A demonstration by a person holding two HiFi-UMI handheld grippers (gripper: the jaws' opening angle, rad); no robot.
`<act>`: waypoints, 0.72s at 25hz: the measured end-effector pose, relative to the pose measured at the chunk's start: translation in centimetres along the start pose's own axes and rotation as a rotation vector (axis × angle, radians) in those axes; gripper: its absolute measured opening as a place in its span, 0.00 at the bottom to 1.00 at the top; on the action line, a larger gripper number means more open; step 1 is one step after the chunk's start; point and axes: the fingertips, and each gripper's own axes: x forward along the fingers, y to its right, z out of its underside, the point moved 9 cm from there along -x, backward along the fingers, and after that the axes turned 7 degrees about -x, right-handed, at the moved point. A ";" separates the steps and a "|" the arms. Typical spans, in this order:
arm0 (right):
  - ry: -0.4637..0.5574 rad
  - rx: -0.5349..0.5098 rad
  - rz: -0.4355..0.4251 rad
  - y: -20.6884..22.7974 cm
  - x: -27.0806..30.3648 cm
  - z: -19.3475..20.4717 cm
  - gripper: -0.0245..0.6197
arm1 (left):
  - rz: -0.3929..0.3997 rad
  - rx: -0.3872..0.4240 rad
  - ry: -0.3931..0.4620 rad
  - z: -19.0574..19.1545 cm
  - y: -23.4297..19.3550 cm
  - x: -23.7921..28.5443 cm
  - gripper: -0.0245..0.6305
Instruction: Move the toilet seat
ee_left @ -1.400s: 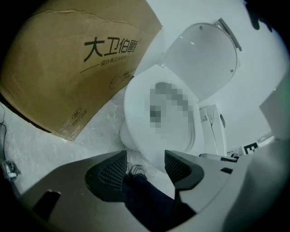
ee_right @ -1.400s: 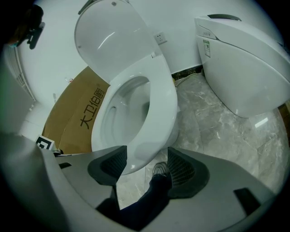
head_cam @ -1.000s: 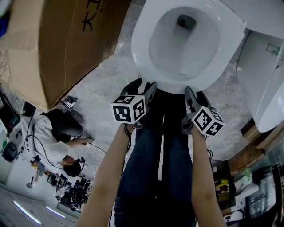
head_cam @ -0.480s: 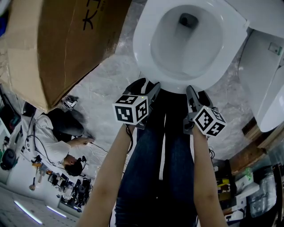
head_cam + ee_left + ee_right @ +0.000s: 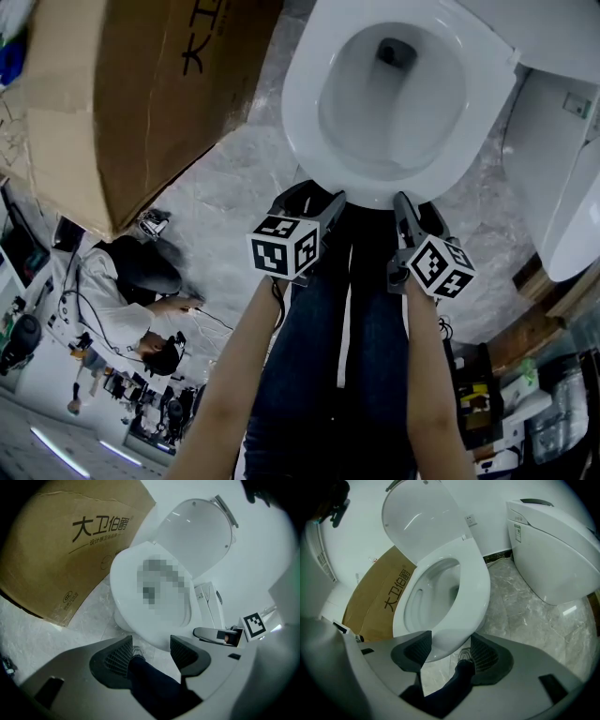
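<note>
- The white glossy oval toilet seat lay flat on its bowl, with the smooth rounded white lid tipped up behind it. The seat appeared not yet moved.
- The left gripper hung just short of the bowl's front edge. Its two grey ribbed jaws were wide apart and held nothing, and only the person's dark trouser leg showed between them.
- The right gripper sat beside it, jaws equally spread and empty. It was aimed at the seat's front lip, probably to catch that thin edge for lifting.
- The seat looked like hard, slick plastic, so a grip would likely need the ribbed faces square on the rim.
- A large brown corrugated cardboard box leaned on the grey marbled floor just left of the bowl.
</note>
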 end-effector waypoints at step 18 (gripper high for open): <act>0.028 0.033 -0.007 -2.8 -5.9 -2.5 0.46 | 0.092 0.085 0.033 -0.6 4.4 -5.8 0.43</act>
